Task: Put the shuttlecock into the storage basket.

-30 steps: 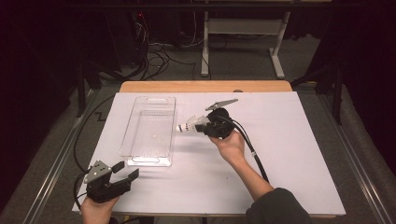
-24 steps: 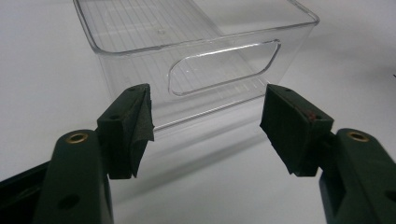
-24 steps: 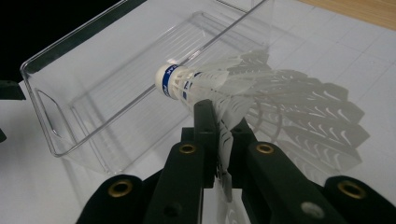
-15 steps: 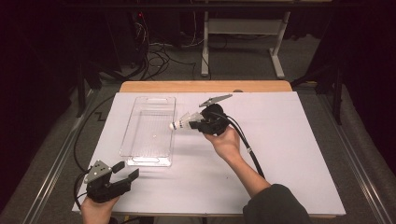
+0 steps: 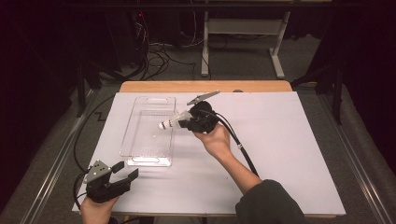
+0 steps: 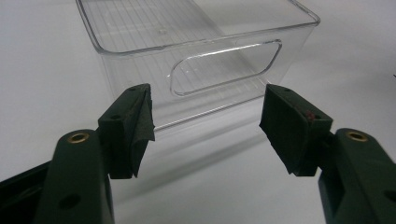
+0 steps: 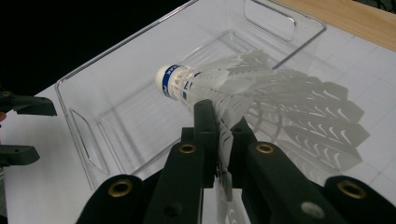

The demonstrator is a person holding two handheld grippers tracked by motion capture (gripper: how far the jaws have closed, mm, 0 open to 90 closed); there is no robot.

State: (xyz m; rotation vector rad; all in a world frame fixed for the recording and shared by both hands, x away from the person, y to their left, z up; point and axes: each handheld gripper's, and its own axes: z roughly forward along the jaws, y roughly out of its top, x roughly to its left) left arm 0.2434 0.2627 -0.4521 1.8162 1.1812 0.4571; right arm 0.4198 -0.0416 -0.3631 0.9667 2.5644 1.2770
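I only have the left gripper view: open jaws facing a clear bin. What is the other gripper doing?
Observer: The right gripper is clamped on the skirt of a white shuttlecock.
Operator: Where is it relative to the bin?
Observer: In the high view the shuttlecock's cork points over the clear bin's right rim, held in the air.
Operator: Anything already inside the bin?
Observer: Only a tiny speck on its floor; too small to identify.

Shuttlecock [image 5: 171, 122] now seemingly over bin [image 5: 140, 154]
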